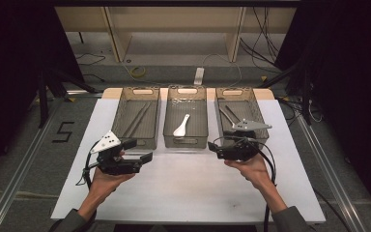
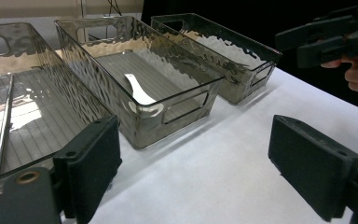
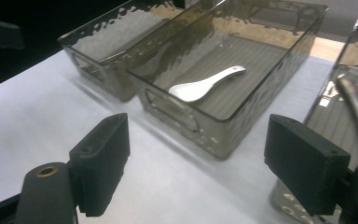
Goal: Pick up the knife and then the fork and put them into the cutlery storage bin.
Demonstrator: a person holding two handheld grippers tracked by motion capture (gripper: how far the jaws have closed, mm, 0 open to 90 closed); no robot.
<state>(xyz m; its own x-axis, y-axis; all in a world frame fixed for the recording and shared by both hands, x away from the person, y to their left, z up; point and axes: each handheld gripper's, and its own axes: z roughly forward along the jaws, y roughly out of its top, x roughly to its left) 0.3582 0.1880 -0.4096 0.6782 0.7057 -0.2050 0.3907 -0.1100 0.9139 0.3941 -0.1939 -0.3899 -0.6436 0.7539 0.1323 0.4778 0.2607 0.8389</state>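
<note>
Three clear grey bins stand in a row on the white table top (image 1: pixel 183 193). The middle bin (image 1: pixel 170 126) holds one white spoon (image 1: pixel 181 125), also seen as the spoon (image 2: pixel 139 93) and the spoon (image 3: pixel 205 84). My left gripper (image 1: pixel 142 150) hovers in front of the left bin (image 1: pixel 119 118), pointing right, jaws wide apart and empty. My right gripper (image 1: pixel 213 149) is at the front left corner of the right bin (image 1: pixel 260 116), pointing left, also open with nothing between its pads (image 3: pixel 102 158). The left gripper's own pads (image 2: pixel 93 163) frame bare table.
Thin dark sticks (image 1: pixel 137 118) lie in the left bin, seen too as sticks (image 2: pixel 2 116). Metal utensils (image 1: pixel 229 116) lie in the right bin; one metal handle (image 3: pixel 354 102) is close by the right jaw. Cables trail from both grippers. Shelving and floor cables lie beyond the table.
</note>
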